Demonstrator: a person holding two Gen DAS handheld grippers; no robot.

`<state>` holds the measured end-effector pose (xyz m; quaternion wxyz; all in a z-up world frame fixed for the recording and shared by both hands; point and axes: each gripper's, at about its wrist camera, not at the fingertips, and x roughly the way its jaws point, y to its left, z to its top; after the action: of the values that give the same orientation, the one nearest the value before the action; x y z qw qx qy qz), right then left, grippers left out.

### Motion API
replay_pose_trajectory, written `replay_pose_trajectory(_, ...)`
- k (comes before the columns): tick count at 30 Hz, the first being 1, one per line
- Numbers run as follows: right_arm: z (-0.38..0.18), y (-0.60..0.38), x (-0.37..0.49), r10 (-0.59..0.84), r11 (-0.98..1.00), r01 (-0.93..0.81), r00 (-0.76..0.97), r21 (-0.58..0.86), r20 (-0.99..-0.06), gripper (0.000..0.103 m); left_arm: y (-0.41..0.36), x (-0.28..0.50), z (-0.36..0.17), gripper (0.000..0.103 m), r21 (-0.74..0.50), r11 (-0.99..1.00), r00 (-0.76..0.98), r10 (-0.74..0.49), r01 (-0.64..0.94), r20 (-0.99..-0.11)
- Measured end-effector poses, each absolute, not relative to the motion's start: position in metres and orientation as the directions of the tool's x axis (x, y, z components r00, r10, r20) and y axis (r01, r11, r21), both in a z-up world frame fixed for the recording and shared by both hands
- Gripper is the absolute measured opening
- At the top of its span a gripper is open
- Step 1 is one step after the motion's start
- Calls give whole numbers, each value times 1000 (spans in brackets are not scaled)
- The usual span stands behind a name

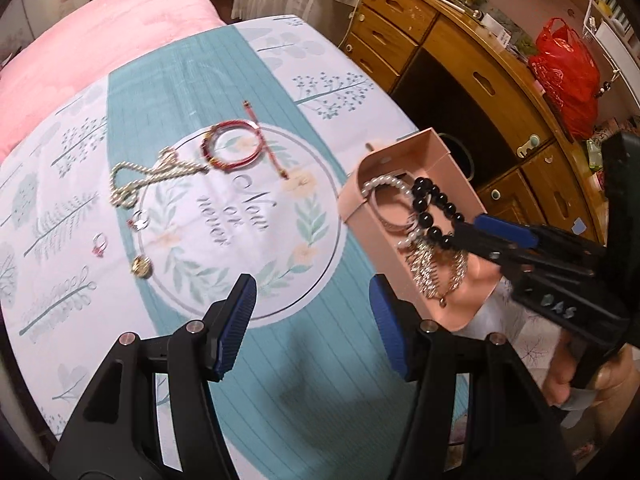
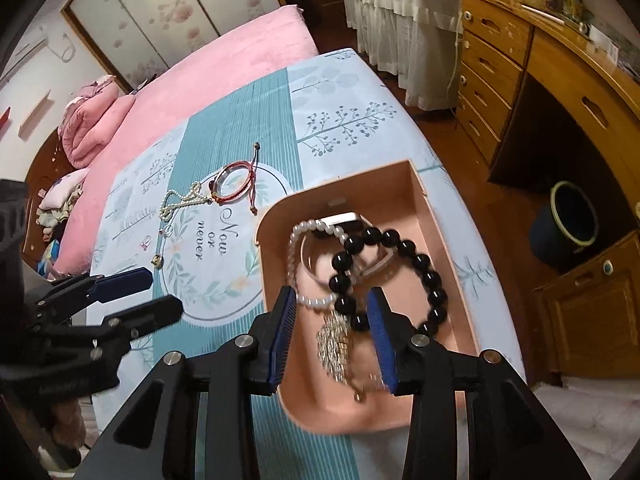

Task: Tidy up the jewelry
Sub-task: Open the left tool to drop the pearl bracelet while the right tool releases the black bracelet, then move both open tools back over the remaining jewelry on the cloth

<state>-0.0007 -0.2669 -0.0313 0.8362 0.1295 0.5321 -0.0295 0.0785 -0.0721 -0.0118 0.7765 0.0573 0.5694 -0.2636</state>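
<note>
Right gripper [image 2: 334, 338], jaws parted, poised over the black bead bracelet [image 2: 404, 276] in the pink box [image 2: 440, 216] at the cloth's [image 1: 280, 360] right edge (contact unclear); left gripper [image 1: 312, 320] gapes wide.

A home bedroom. A pink bed [image 2: 192, 80] lies beside sliding wardrobe doors [image 2: 160, 4] with a floral pattern, folded pink bedding [image 2: 92, 120] is heaped at its head, and a wooden chest of drawers [image 2: 492, 64] and white frilled curtains [image 2: 404, 12] stand on a wood floor [image 2: 464, 176].
</note>
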Motion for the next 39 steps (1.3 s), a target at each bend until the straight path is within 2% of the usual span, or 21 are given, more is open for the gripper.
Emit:
replay_pose_trajectory(9, -4, -243, -31, 58, 973, 179, 409, 143, -911, 37, -20, 71, -7, 56, -214, 880, 233, -334, 425, -913)
replay_pose_trajectory(17, 1, -190, -21, 102, 984, 93, 395, 150, -913, 37, 33, 77, -18, 56, -211, 916, 245, -304, 342, -921)
replay_pose_trajectory(30, -39, -102, 27, 201, 979, -46, 339, 197, -919, 37, 99, 119, -49, 56, -175, 961, 281, -232, 213, -931)
replay_pose_trajectory(39, -82, -51, 74, 250, 966, -150, 305, 213, -919, 37, 109, 148, -68, 54, -159, 962, 290, -221, 223, -931)
